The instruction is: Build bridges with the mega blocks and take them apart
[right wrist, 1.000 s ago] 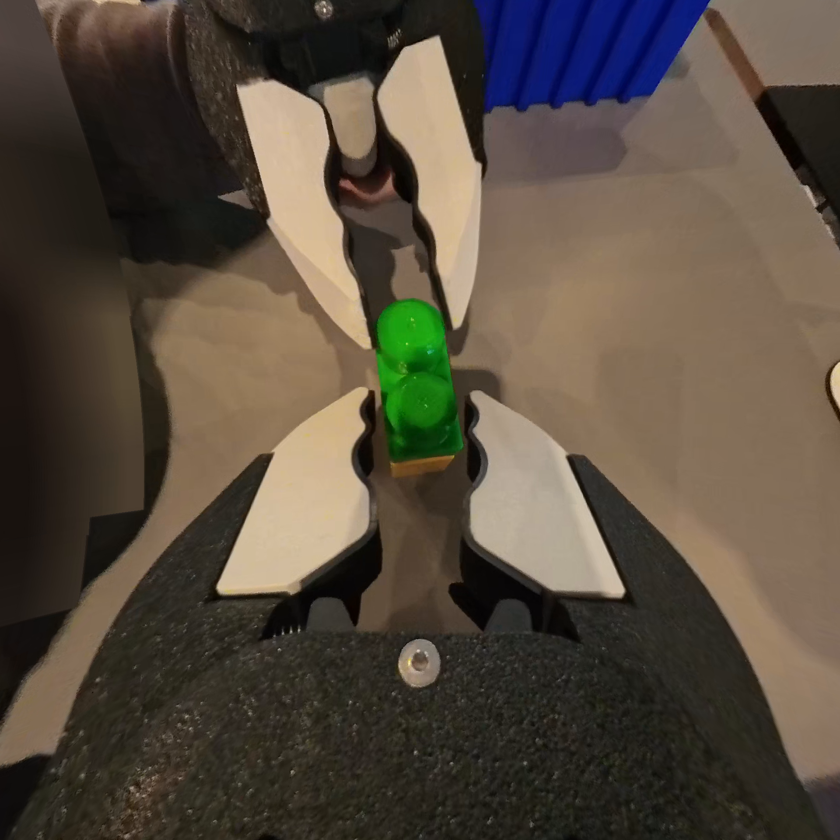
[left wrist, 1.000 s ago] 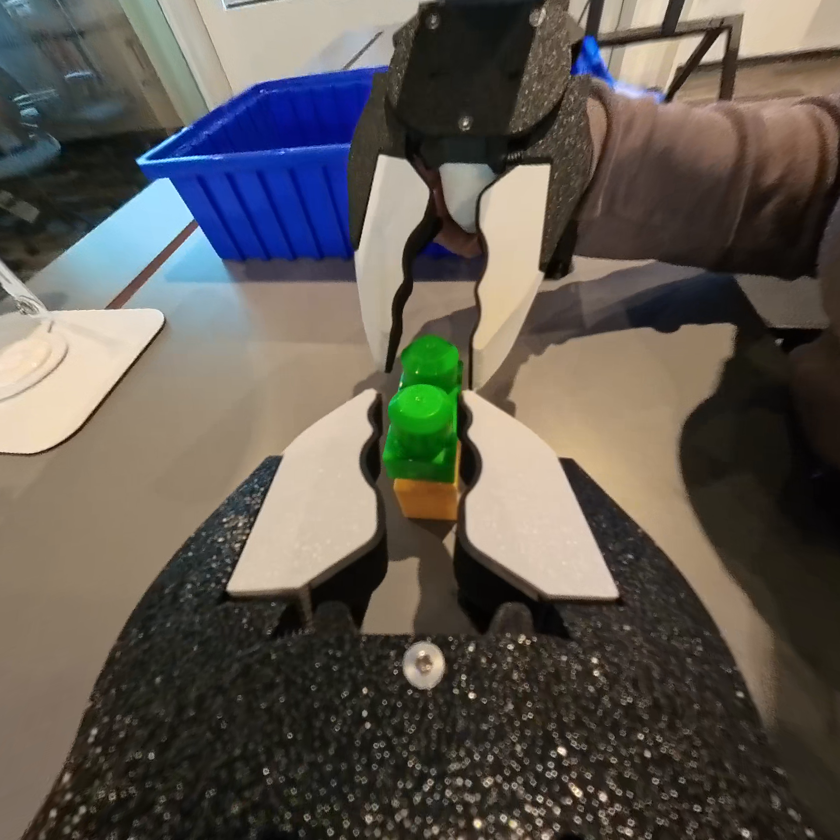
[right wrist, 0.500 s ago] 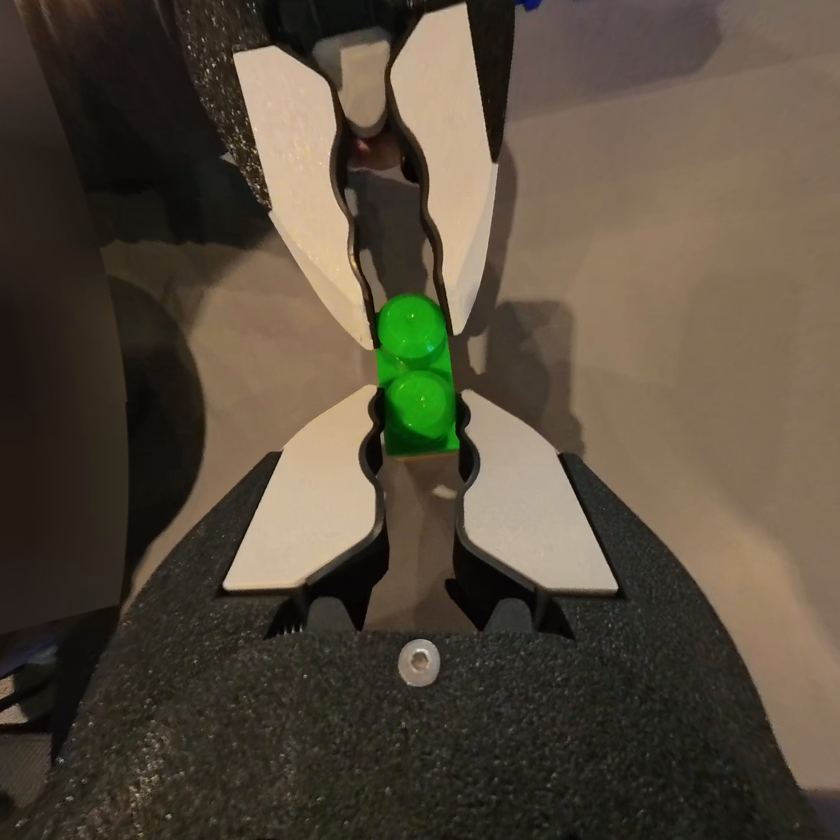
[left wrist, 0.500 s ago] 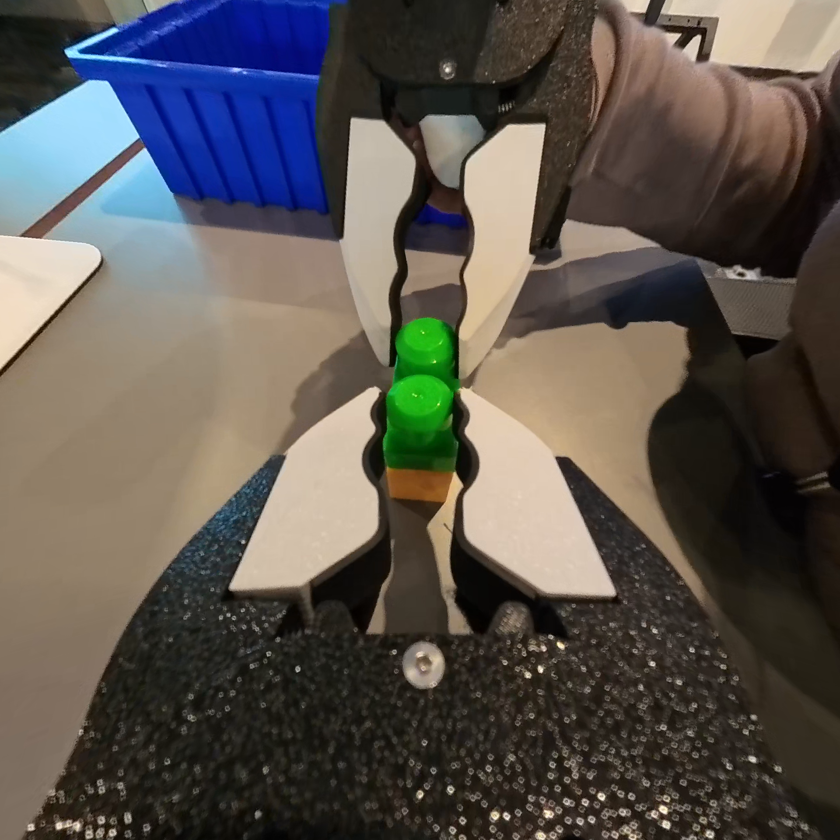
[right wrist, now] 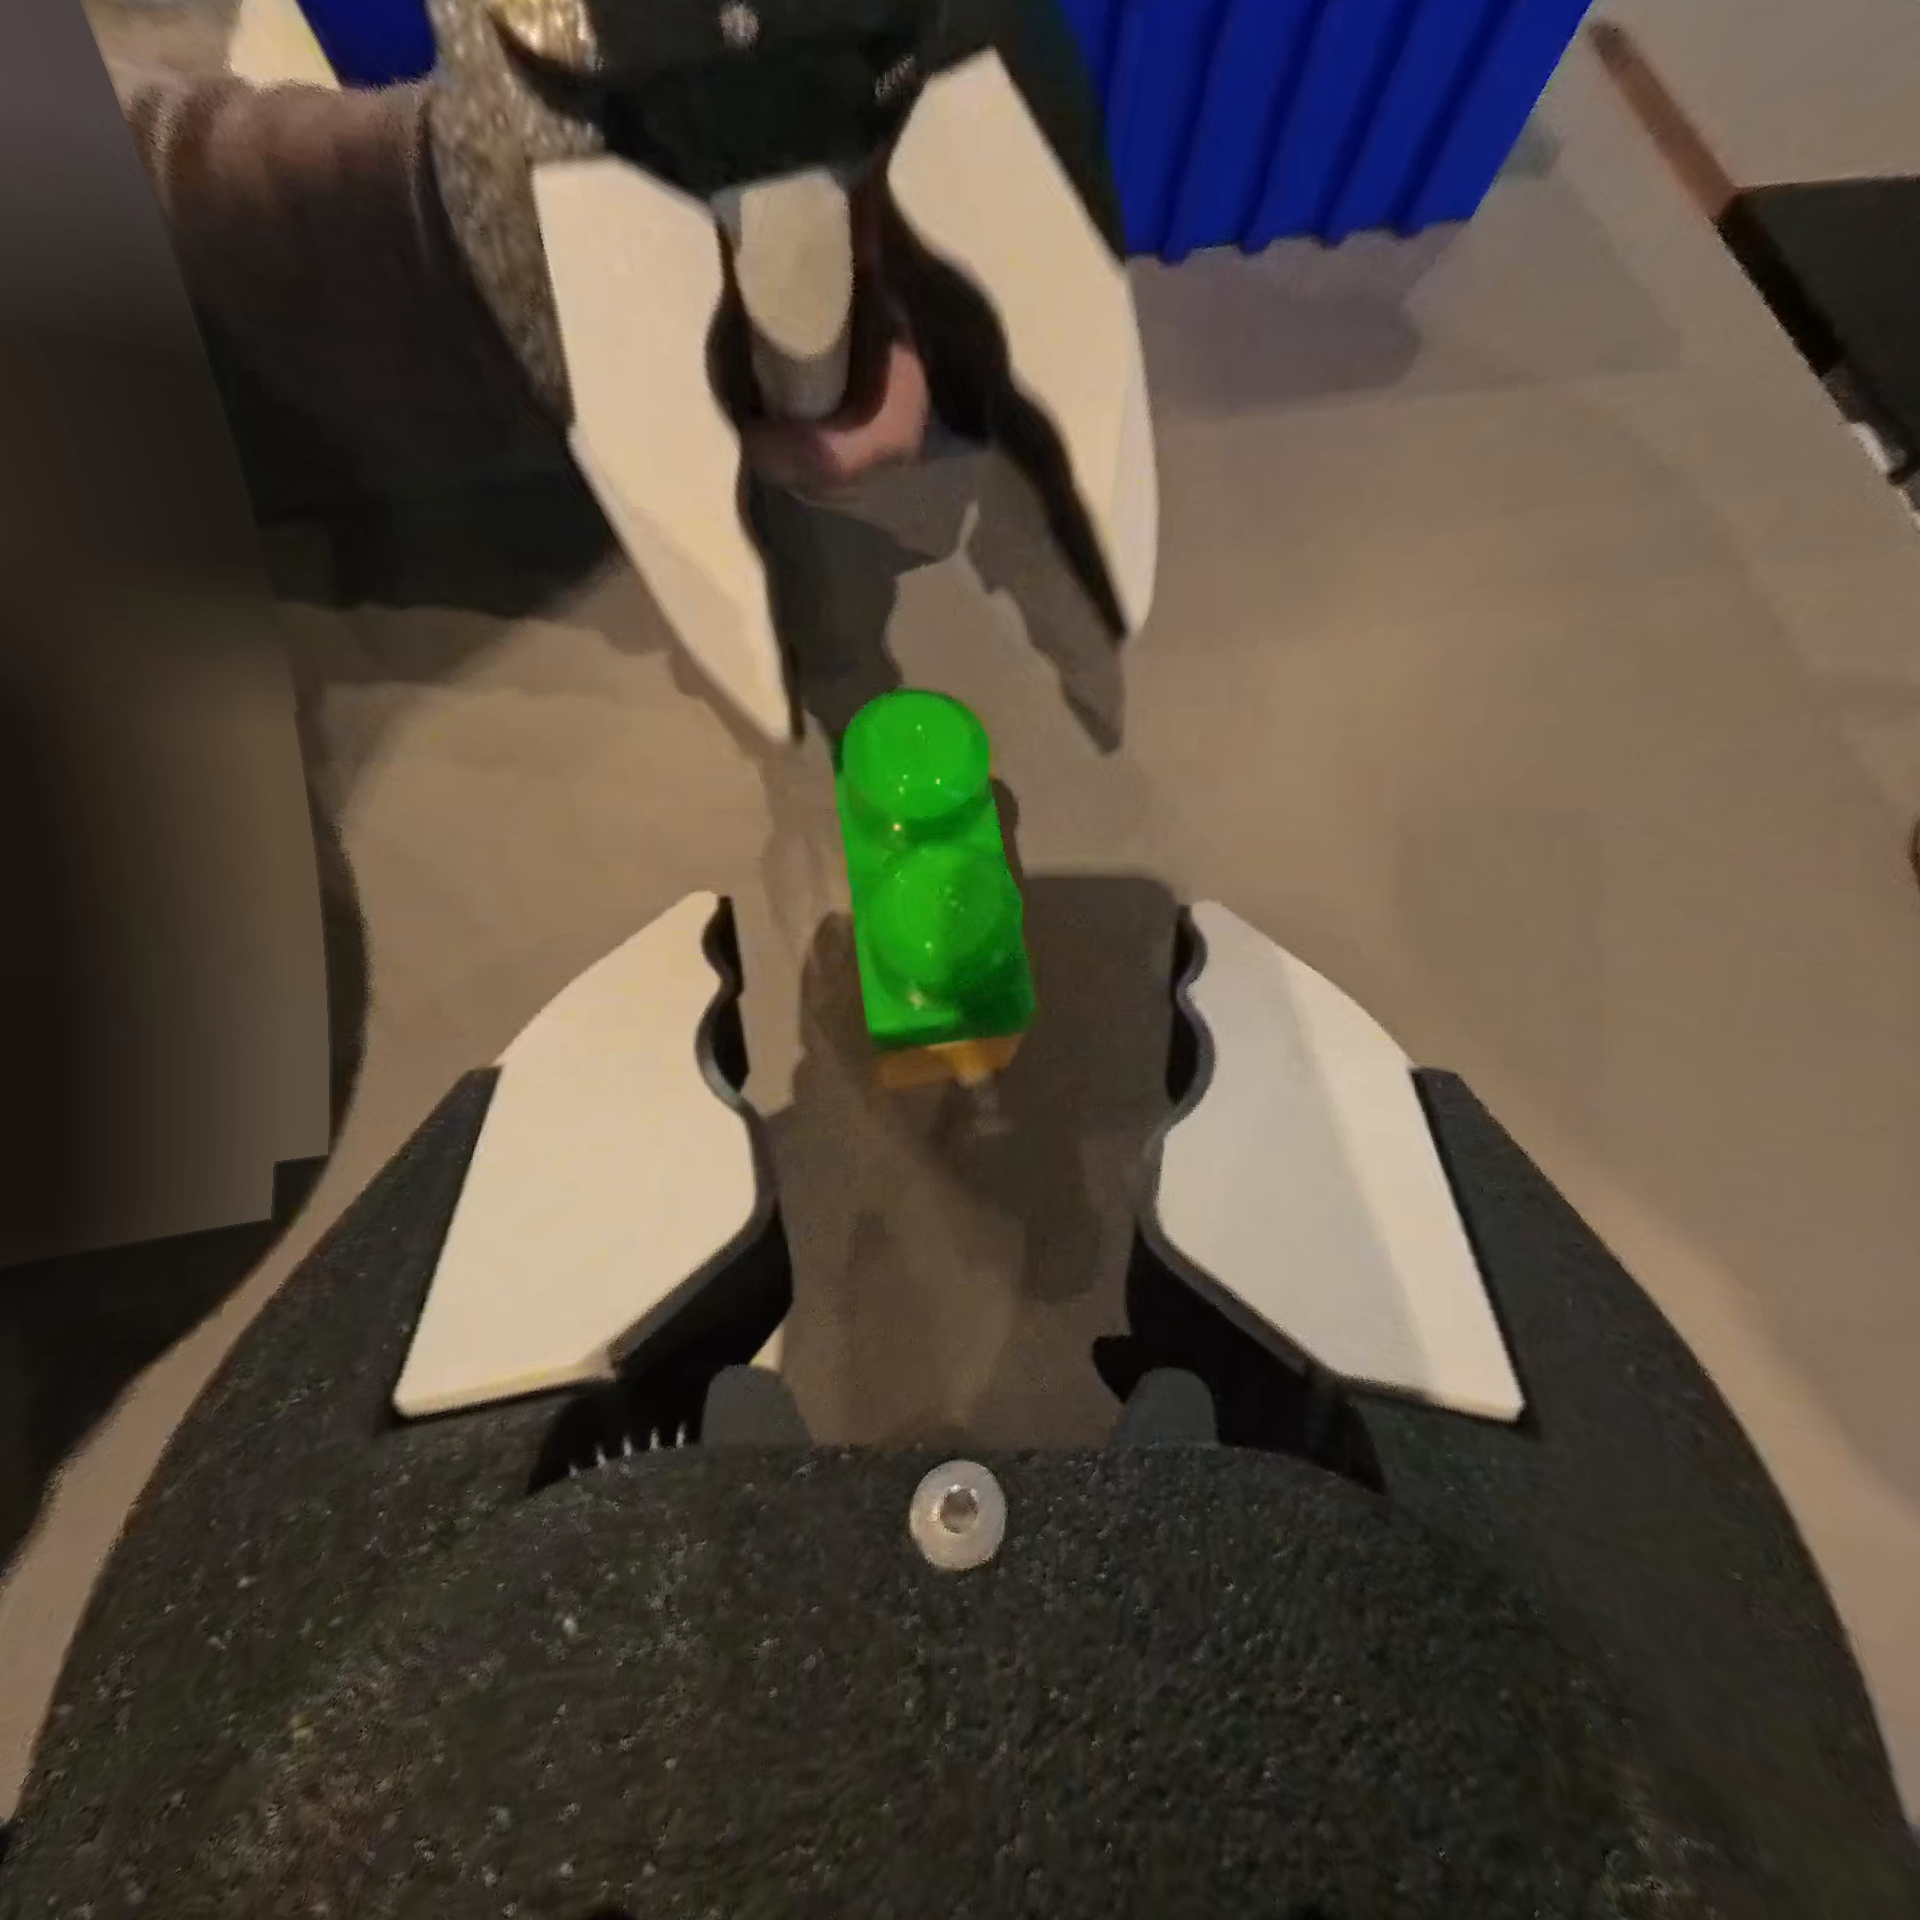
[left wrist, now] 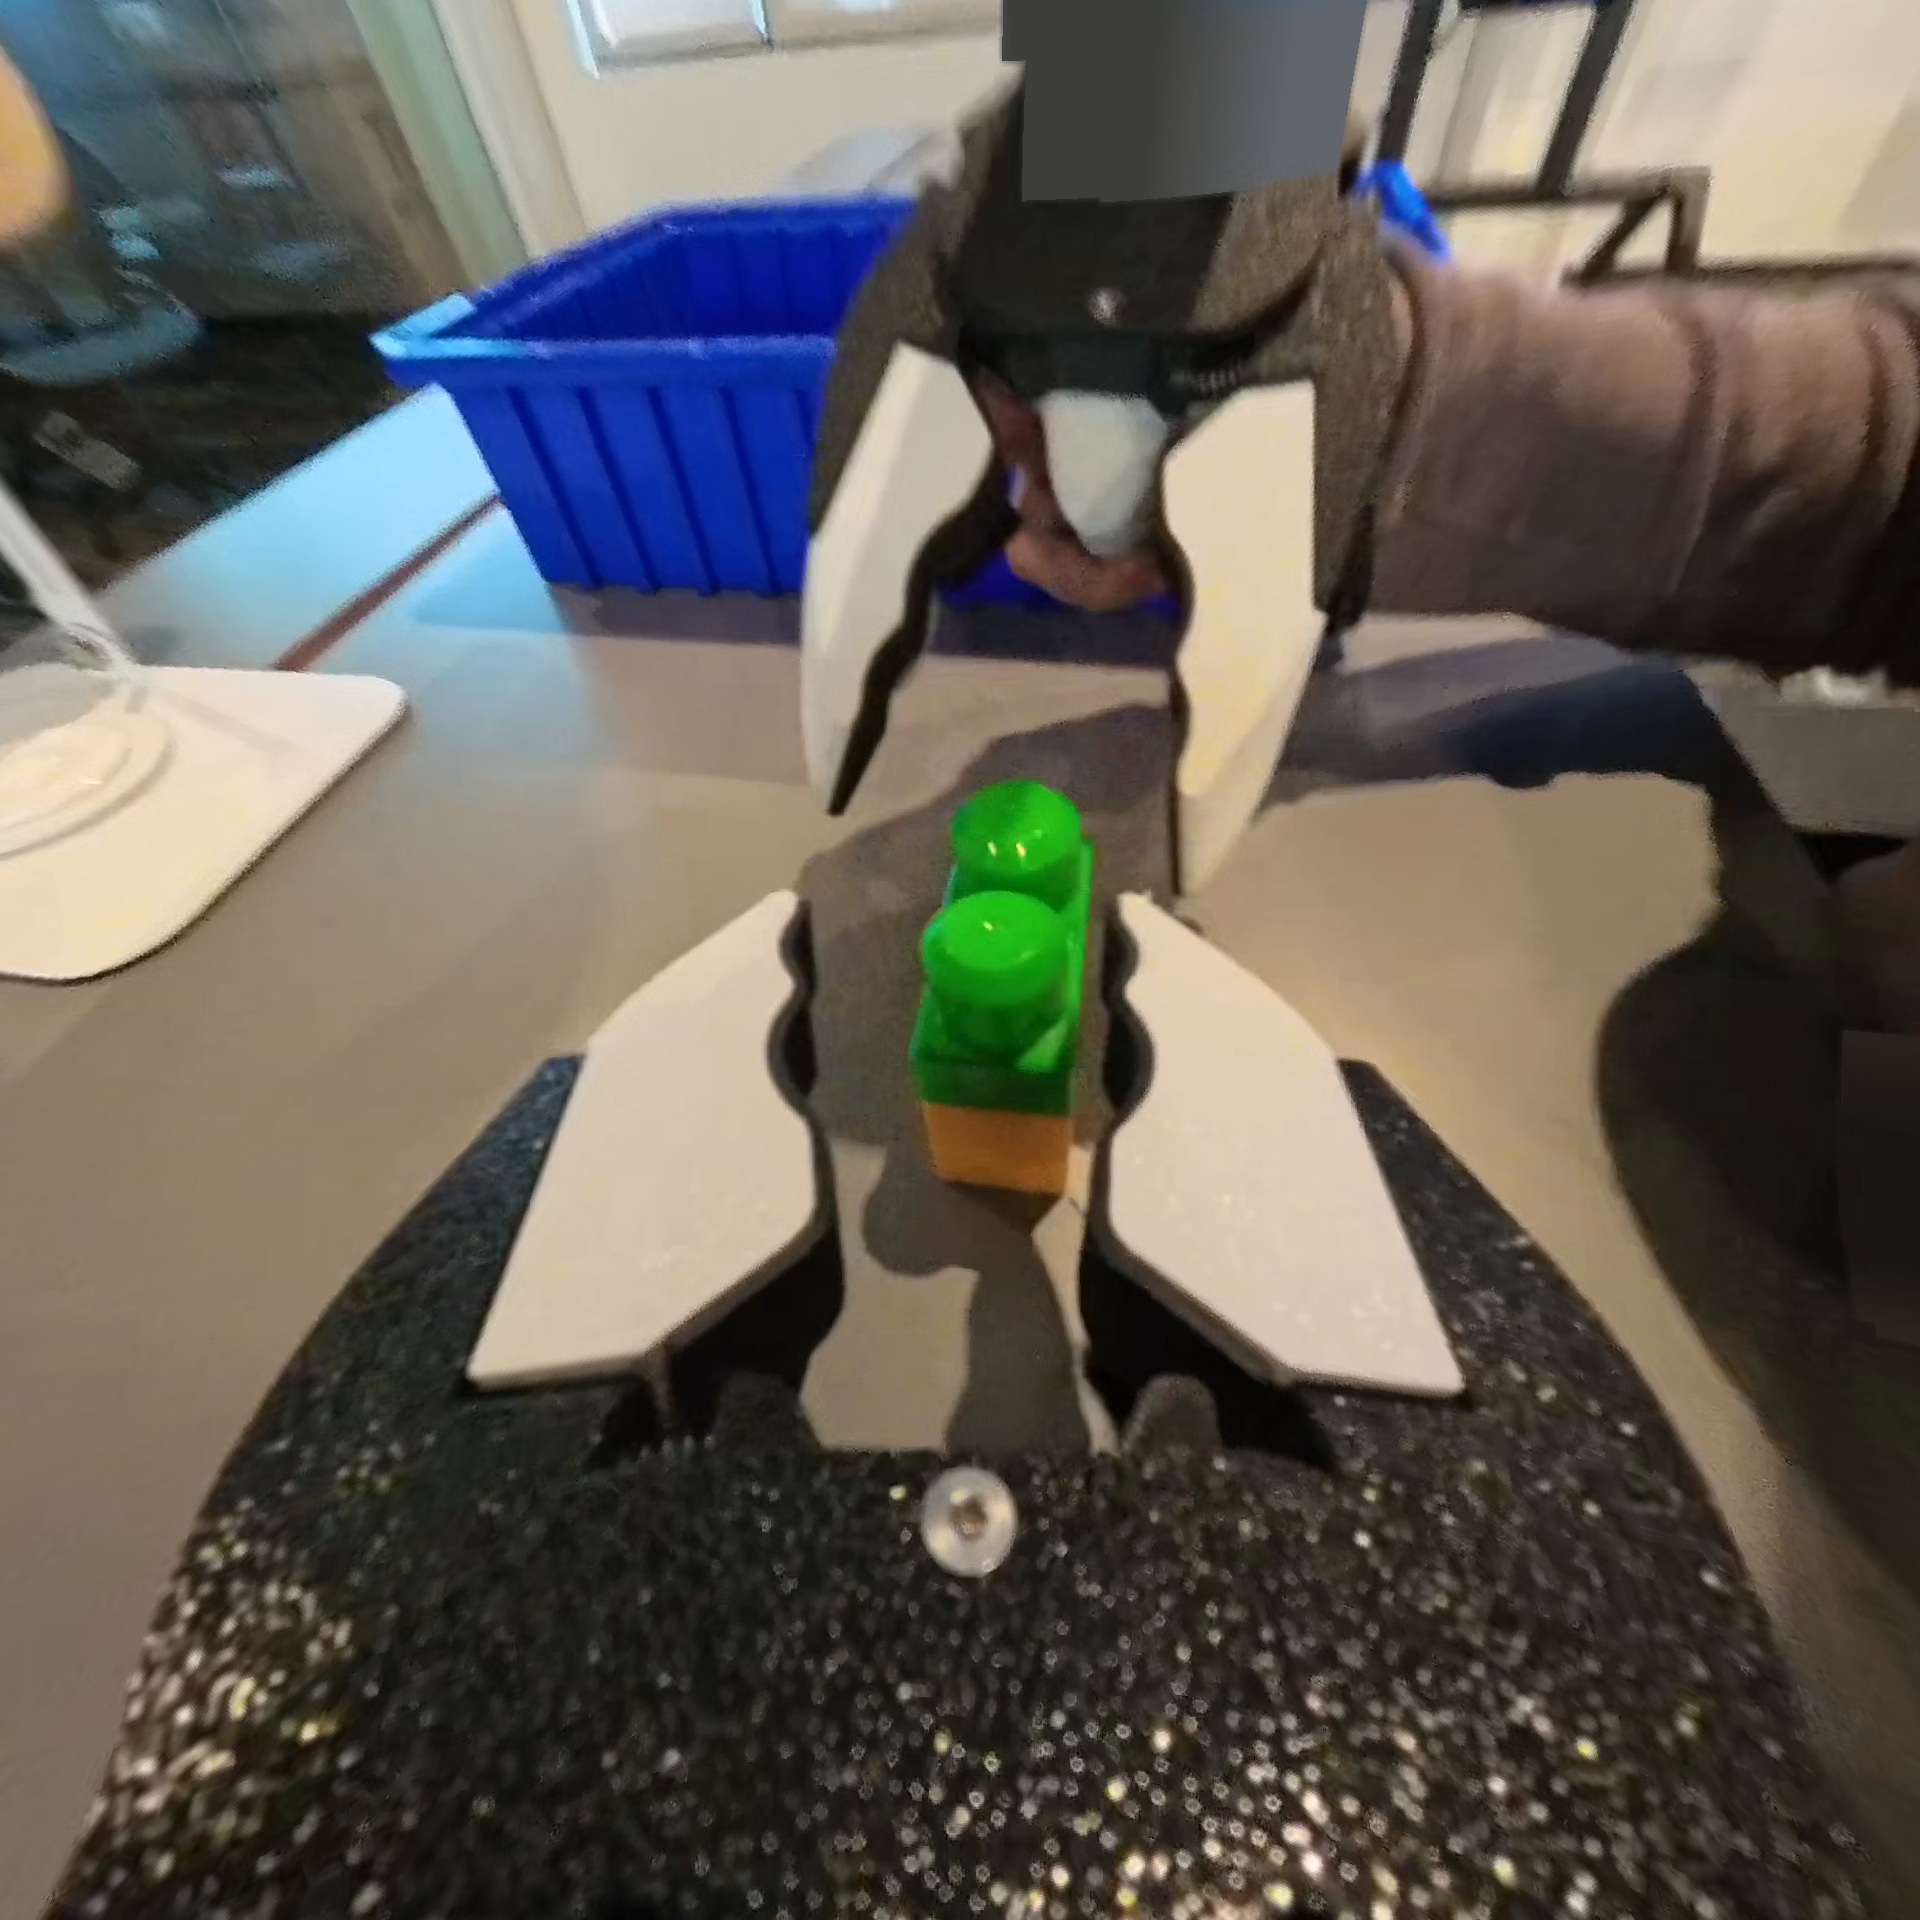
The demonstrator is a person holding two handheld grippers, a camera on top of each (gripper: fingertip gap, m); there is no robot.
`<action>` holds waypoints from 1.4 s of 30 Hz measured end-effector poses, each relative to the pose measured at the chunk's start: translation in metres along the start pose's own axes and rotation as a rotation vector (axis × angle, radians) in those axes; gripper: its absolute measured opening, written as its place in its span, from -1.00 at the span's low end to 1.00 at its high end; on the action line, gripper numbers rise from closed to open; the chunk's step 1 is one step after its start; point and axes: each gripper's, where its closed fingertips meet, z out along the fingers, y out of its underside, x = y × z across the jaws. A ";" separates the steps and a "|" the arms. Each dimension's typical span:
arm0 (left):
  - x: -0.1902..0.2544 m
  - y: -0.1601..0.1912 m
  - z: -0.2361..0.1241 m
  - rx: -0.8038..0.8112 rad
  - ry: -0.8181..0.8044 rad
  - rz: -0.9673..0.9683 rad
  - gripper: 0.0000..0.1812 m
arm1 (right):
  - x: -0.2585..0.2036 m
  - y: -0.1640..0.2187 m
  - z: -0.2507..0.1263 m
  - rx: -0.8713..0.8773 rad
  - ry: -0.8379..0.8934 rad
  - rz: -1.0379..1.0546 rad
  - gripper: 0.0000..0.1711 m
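Note:
A green two-stud block sits on an orange block on the grey table; the stack also shows in the right wrist view, green block over orange block. My left gripper is open, its fingers apart on either side of the stack's near end without touching it. My right gripper is open too, wider, around the opposite end. Each gripper faces the other: the right one shows in the left wrist view, the left one in the right wrist view.
A blue plastic bin stands at the far edge of the table. A white flat stand base lies at the left. A person's brown sleeve reaches in from the right. A dark object sits by the table's right edge. Less than 4 cm separates the two grippers' tips.
Both grippers were shut on the ends of the green block; both have opened and let go. They have drawn back slightly, and the stack stands free on the table.

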 end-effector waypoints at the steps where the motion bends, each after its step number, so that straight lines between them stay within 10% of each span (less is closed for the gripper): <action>1: -0.004 -0.008 -0.007 0.053 -0.021 -0.012 -0.38 | 0.000 0.004 0.000 0.009 -0.003 0.018 -0.04; 14: -0.039 -0.022 -0.040 0.293 -0.278 -0.006 -0.57 | -0.005 -0.003 0.023 0.097 0.008 0.106 -0.57; 21: -0.044 -0.027 -0.048 0.355 -0.325 -0.006 -0.66 | -0.018 -0.060 -0.119 0.182 0.312 -0.104 -0.58; 28: -0.039 -0.021 -0.033 0.350 -0.323 0.002 -0.66 | 0.120 0.049 -0.253 -0.114 0.474 -0.031 -0.58; 42: -0.037 -0.016 -0.012 0.300 -0.421 0.141 -0.67 | 0.252 0.151 -0.197 0.034 0.200 -0.011 -0.57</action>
